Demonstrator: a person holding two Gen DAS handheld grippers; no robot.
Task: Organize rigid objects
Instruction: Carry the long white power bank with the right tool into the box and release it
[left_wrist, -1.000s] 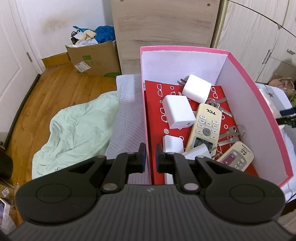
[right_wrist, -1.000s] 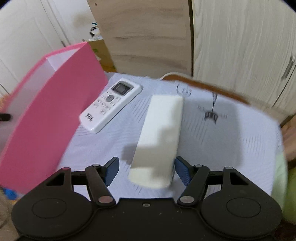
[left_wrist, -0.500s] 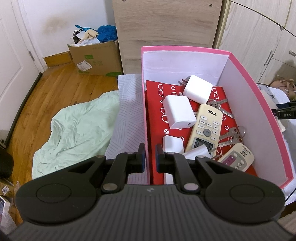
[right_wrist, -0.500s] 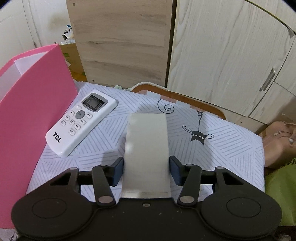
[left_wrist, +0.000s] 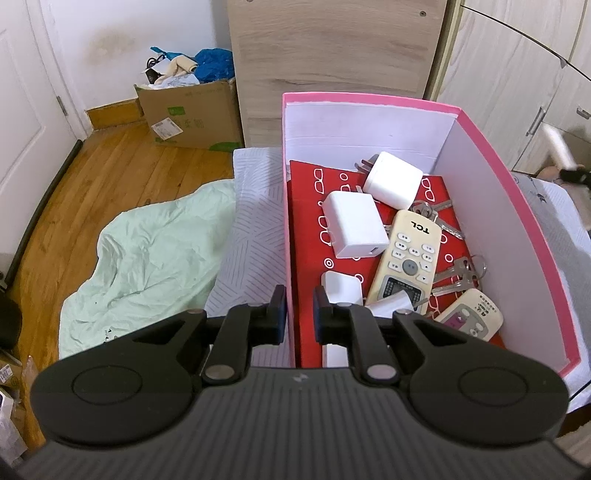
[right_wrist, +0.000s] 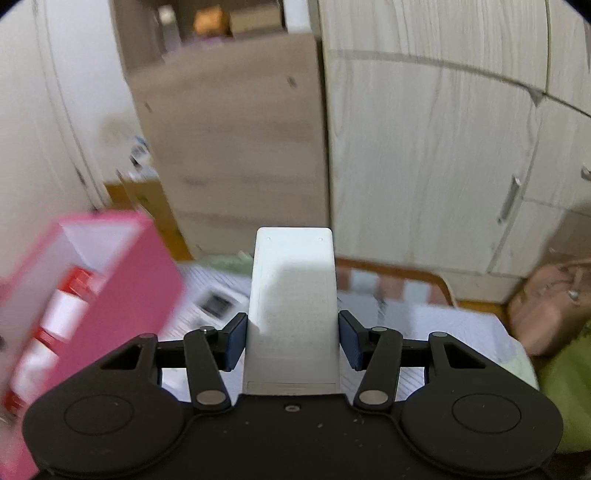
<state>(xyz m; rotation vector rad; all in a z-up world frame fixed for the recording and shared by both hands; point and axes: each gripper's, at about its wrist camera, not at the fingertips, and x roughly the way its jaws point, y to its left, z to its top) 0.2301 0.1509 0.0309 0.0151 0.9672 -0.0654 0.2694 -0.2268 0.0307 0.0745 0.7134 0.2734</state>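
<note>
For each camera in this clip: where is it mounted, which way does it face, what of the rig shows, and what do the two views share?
Left wrist: on the left gripper, looking down into the pink box of chargers, keys and remotes; its fingers pinch the box's near wall.
Right wrist: on the right gripper, facing the wardrobe; its fingers clamp a white remote, back side up.
Shared: the box, the striped sheet and the wooden cabinet; the held remote shows blurred at the left view's right edge.
</note>
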